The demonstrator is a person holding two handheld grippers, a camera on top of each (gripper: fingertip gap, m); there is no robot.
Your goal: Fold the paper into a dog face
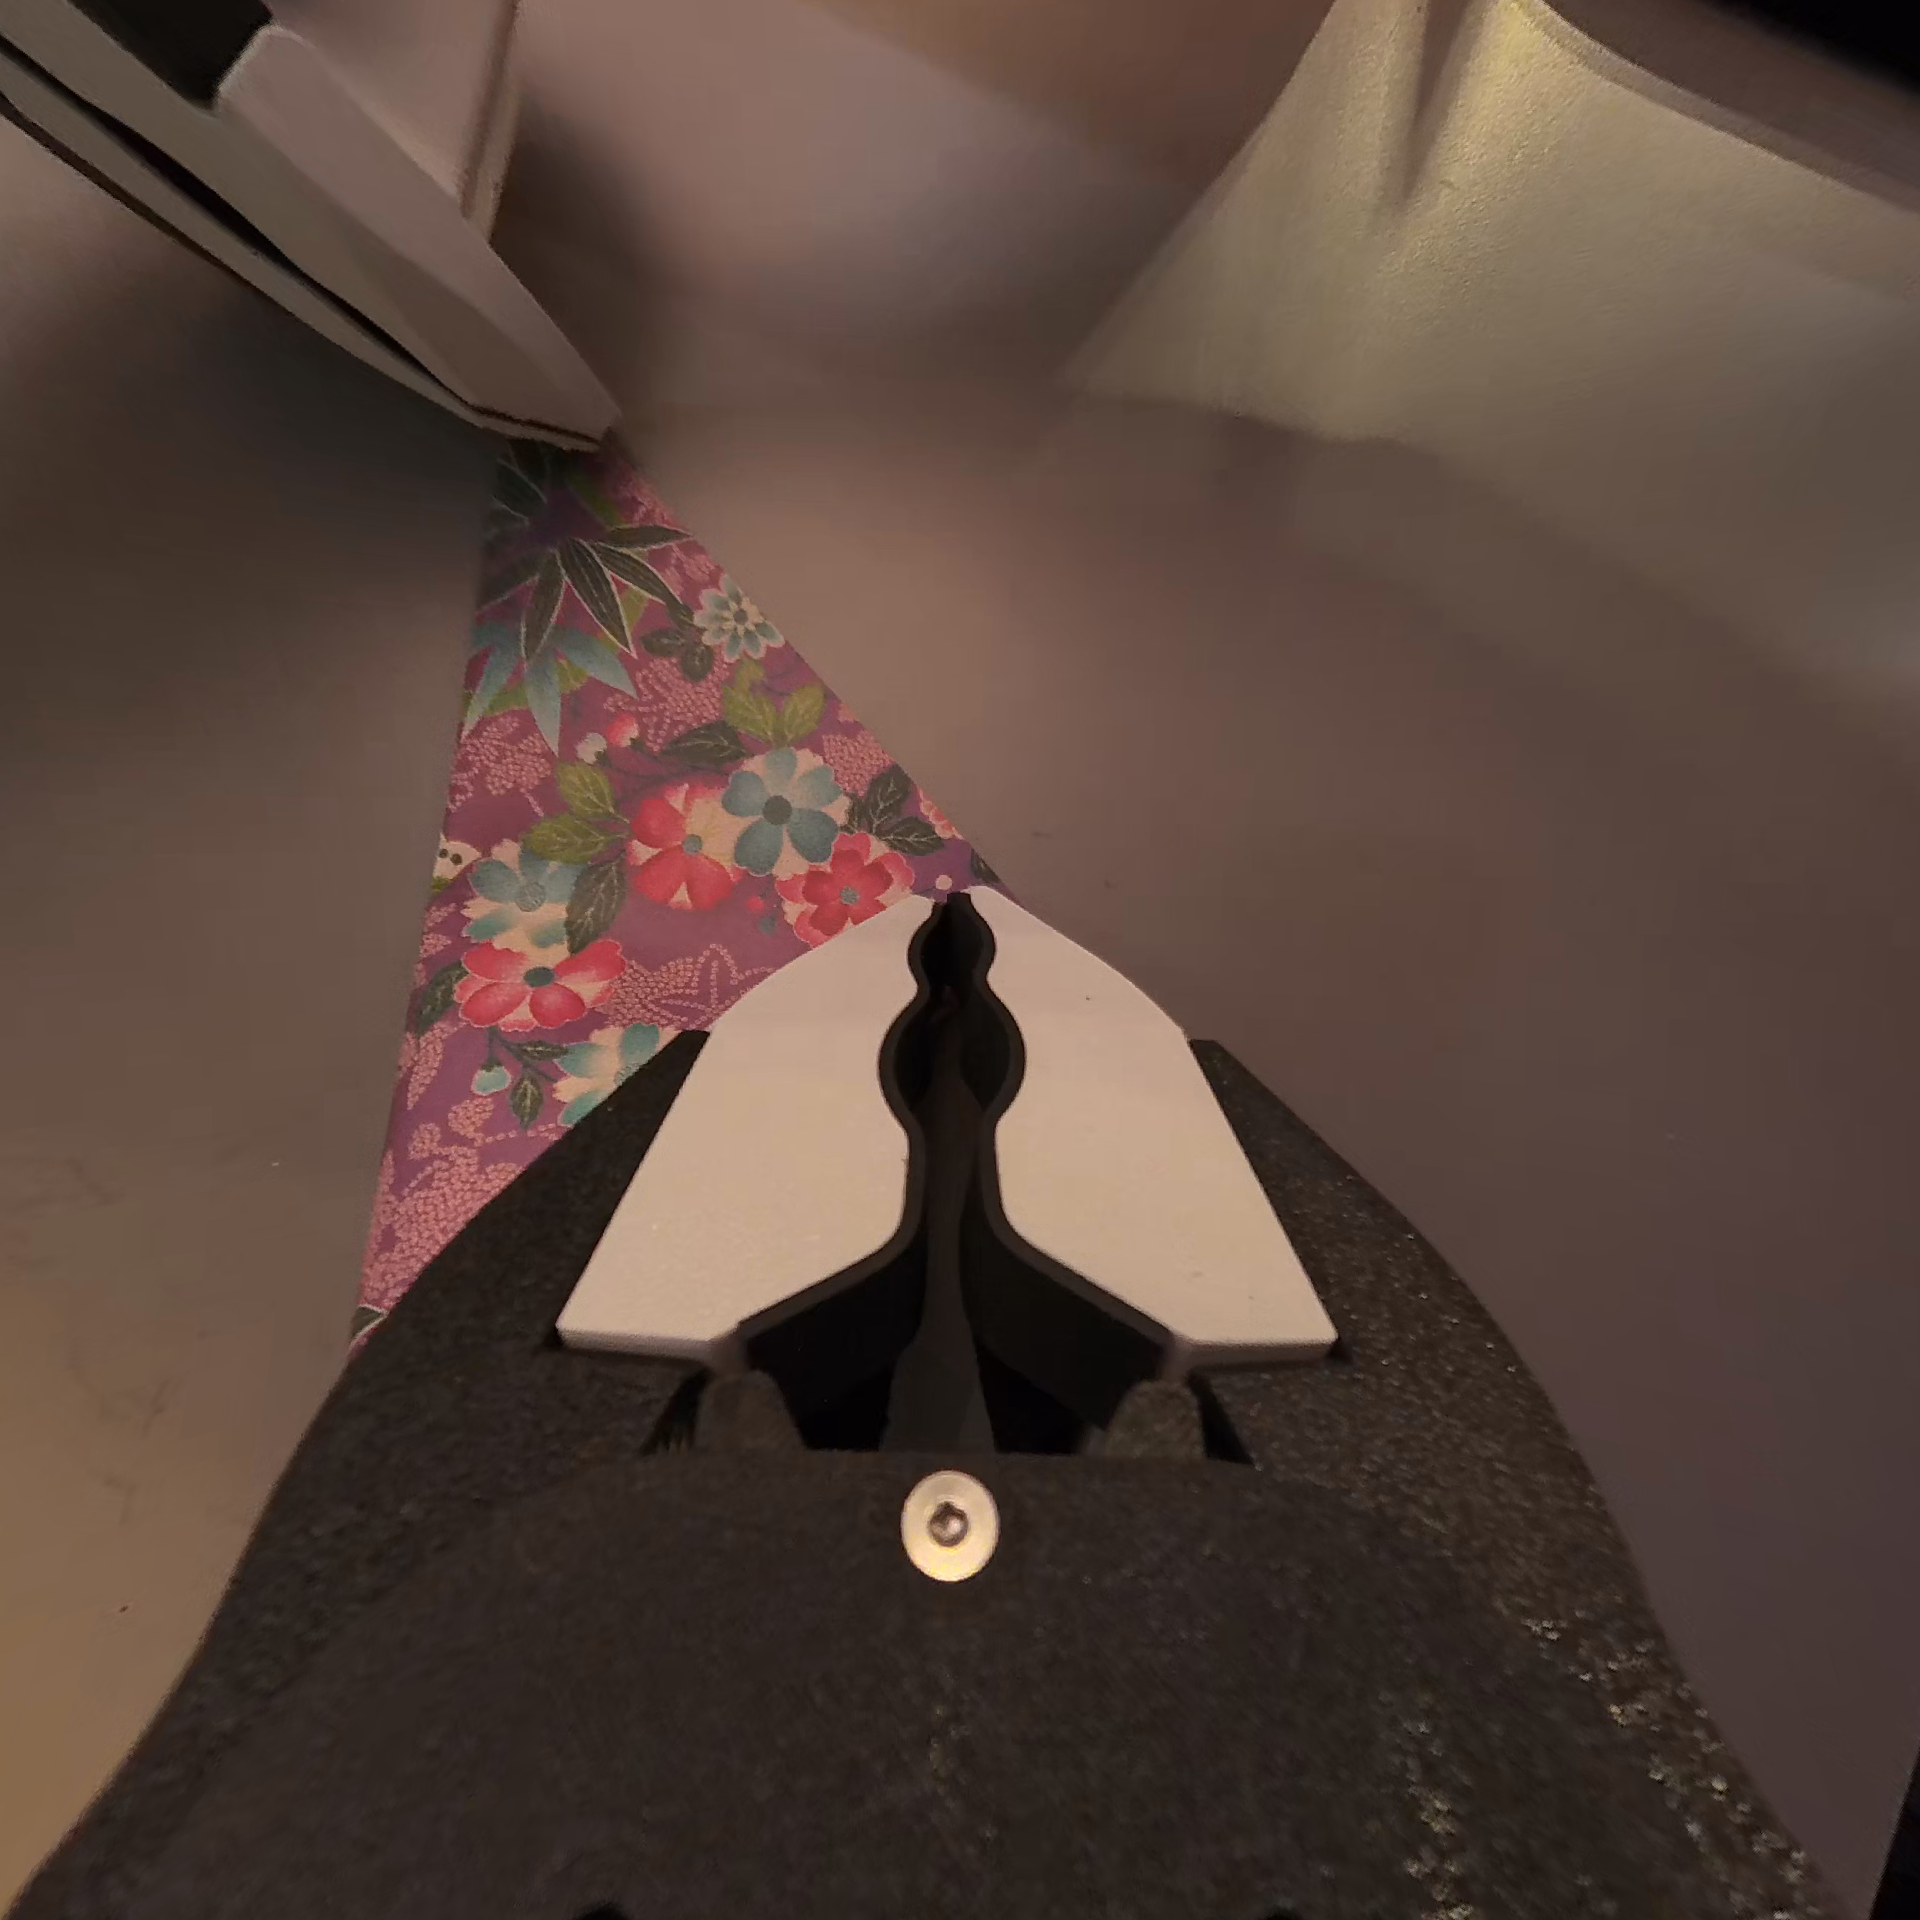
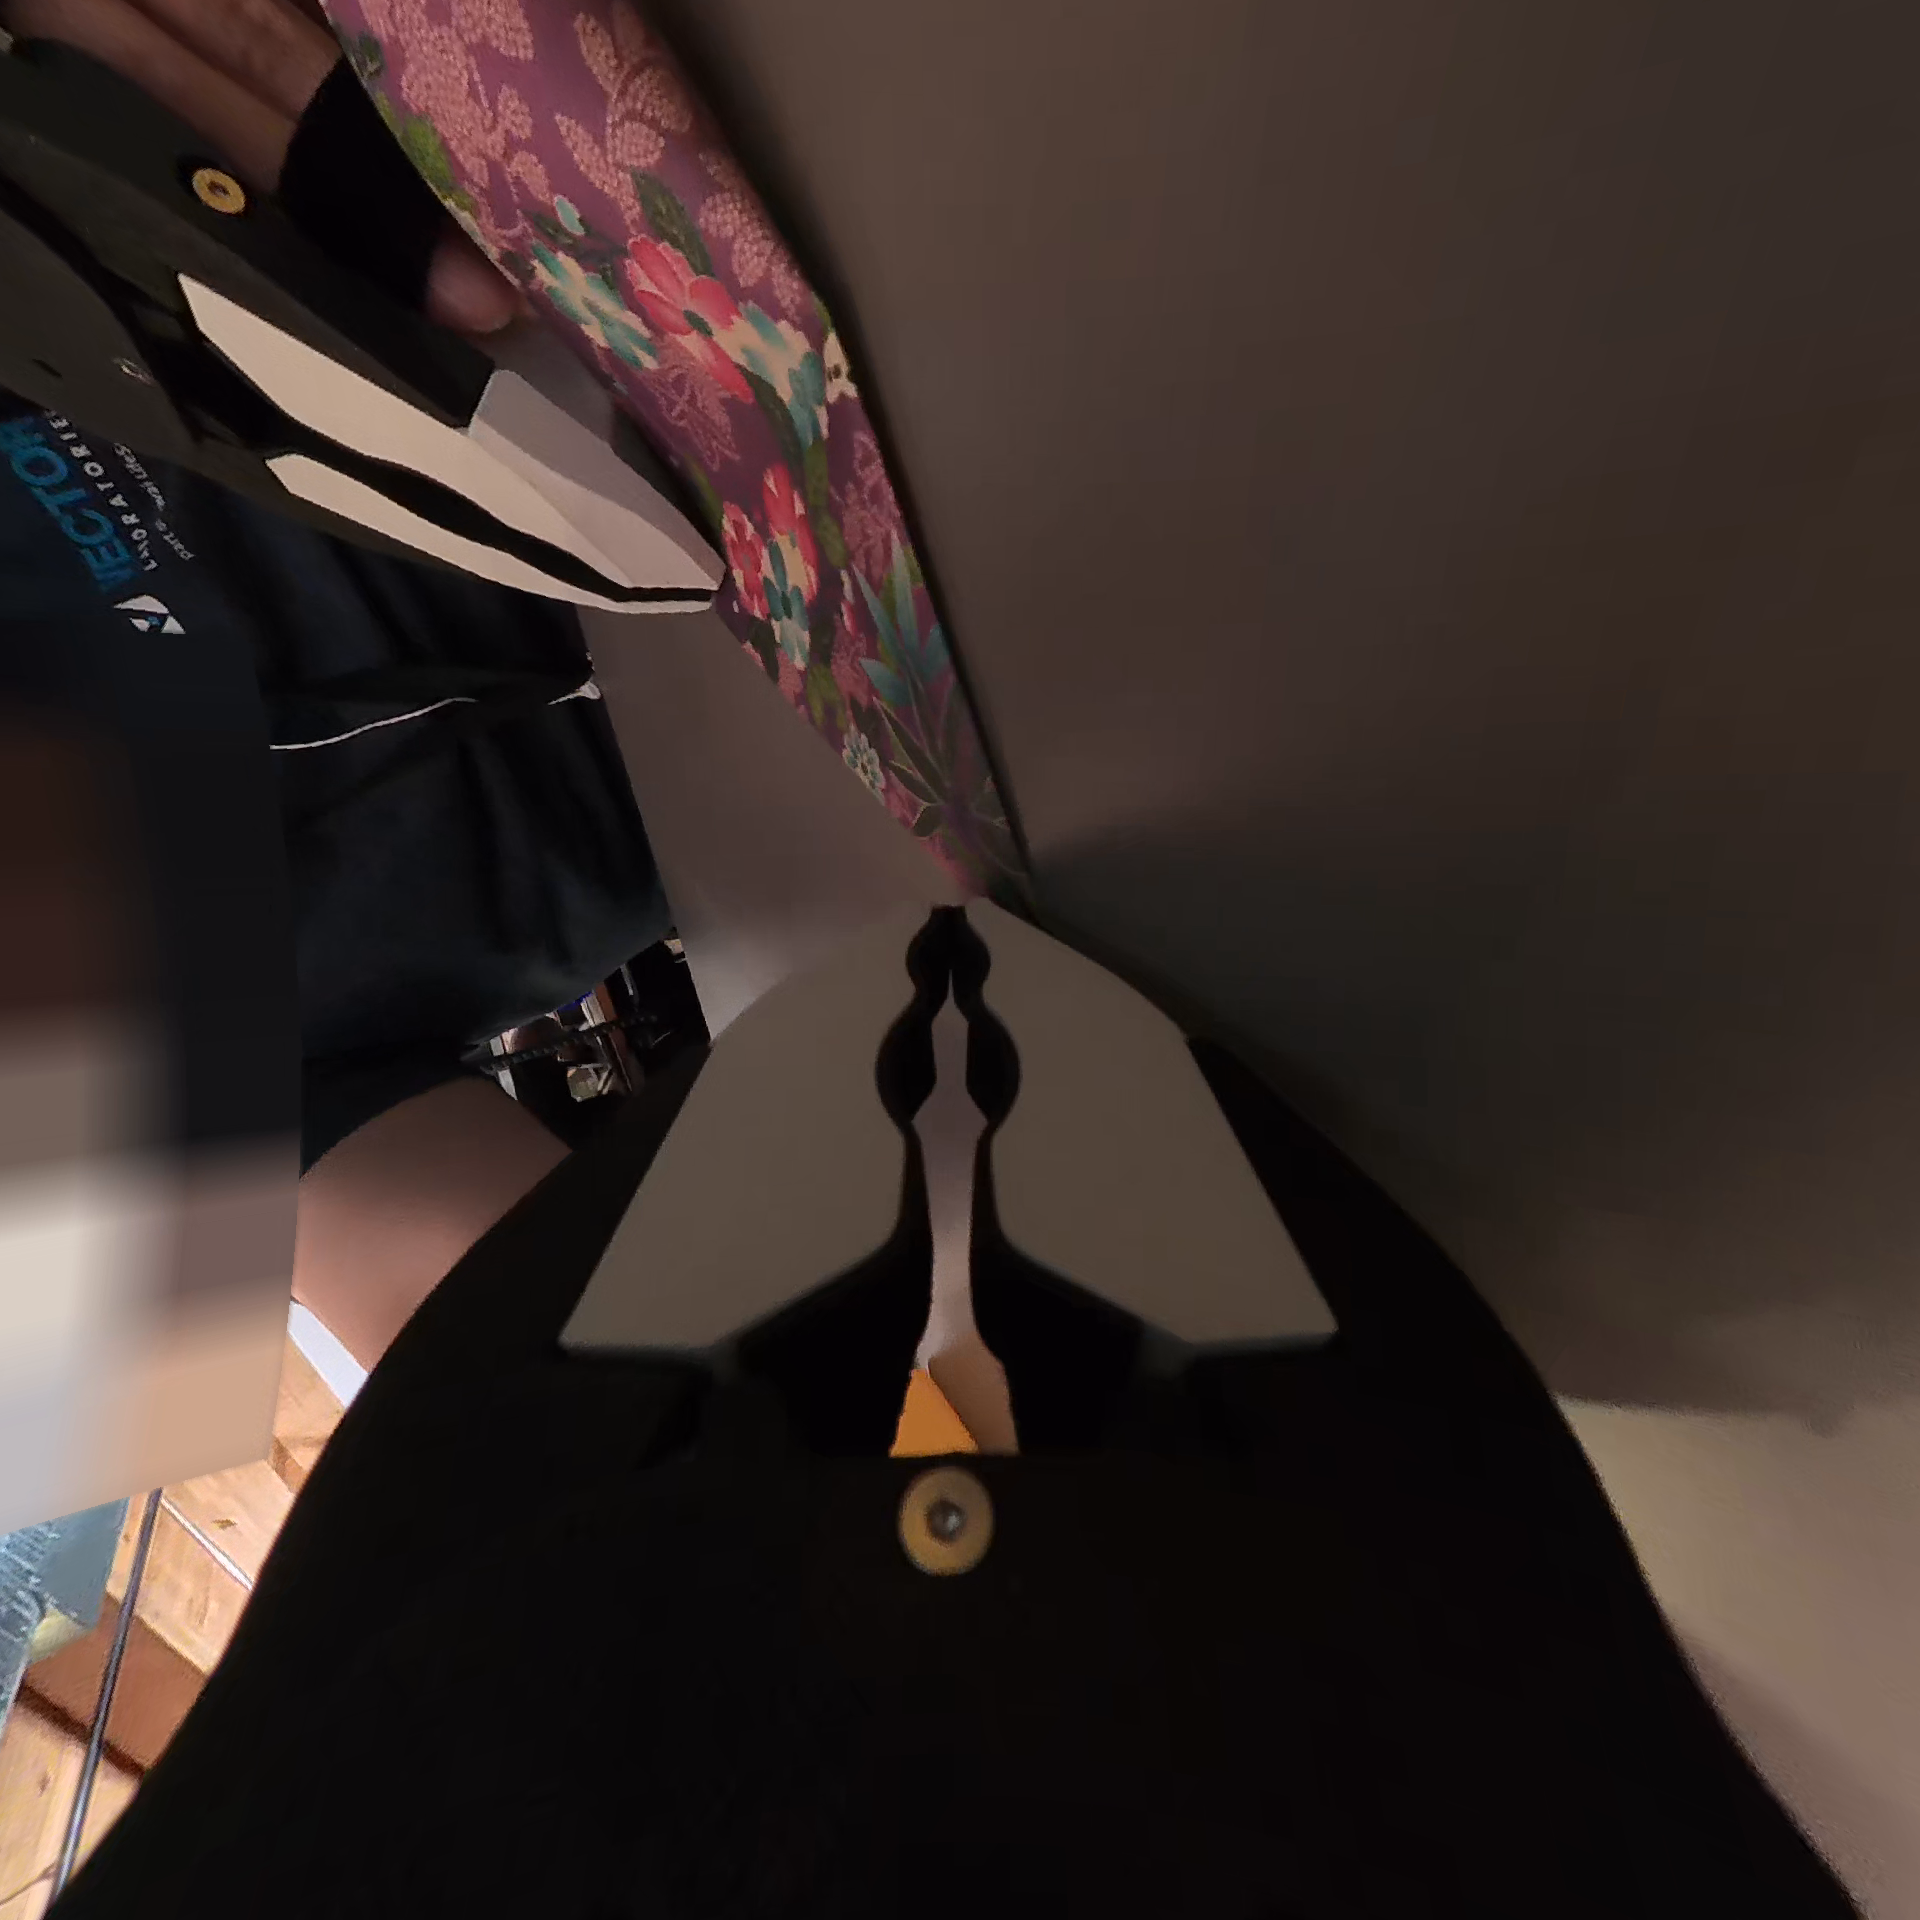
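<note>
At opposite corners, both claws (image 1: 958, 902) (image 2: 951, 912) pinch the floral paper (image 1: 623, 831).

The paper (image 1: 623, 831) is purple, printed with pink, red and blue flowers and dark green leaves. It lies flat on the pale surface as a long folded triangle narrowing to a sharp point at its far end. From the right wrist view (image 2: 727, 416) only its patterned side shows.
</note>
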